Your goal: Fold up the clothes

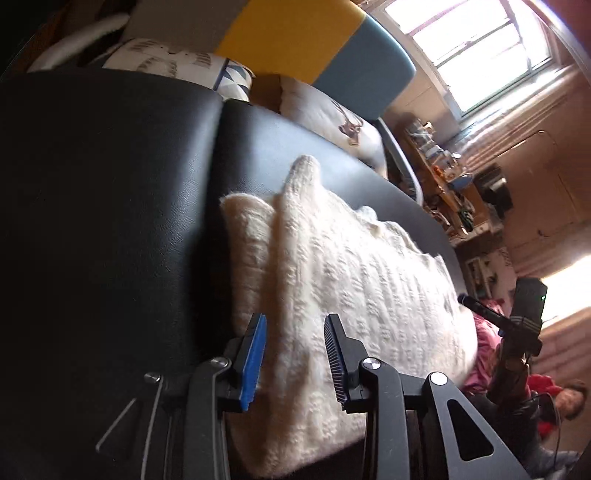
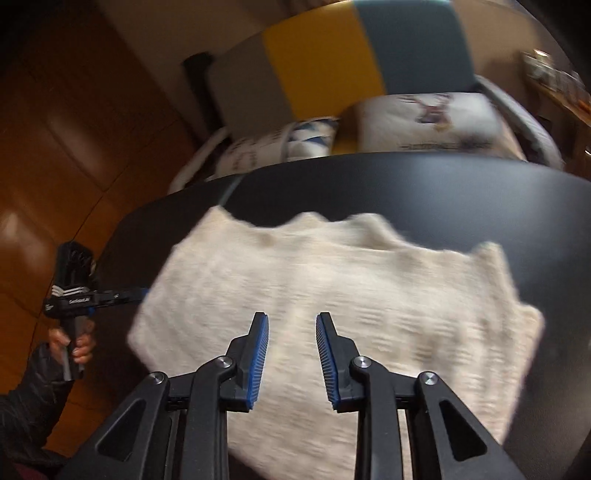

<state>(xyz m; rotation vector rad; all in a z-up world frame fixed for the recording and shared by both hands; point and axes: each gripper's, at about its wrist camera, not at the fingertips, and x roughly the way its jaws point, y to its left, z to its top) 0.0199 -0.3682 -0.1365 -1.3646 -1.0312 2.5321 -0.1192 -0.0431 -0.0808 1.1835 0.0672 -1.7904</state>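
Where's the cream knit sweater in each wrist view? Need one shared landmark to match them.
Left wrist: cream knit sweater runs from centre to bottom, on the black surface, reaching under the gripper.
Right wrist: sweater fills centre and lower right, blurred, on the same black surface.
Shared landmark: yellow and blue headboard panel at the top of both.

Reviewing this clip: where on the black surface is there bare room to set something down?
Bare room: the black surface between the cream sweater and the far pillows, and the panel left of the seam in the left wrist view. The sweater fills the middle.
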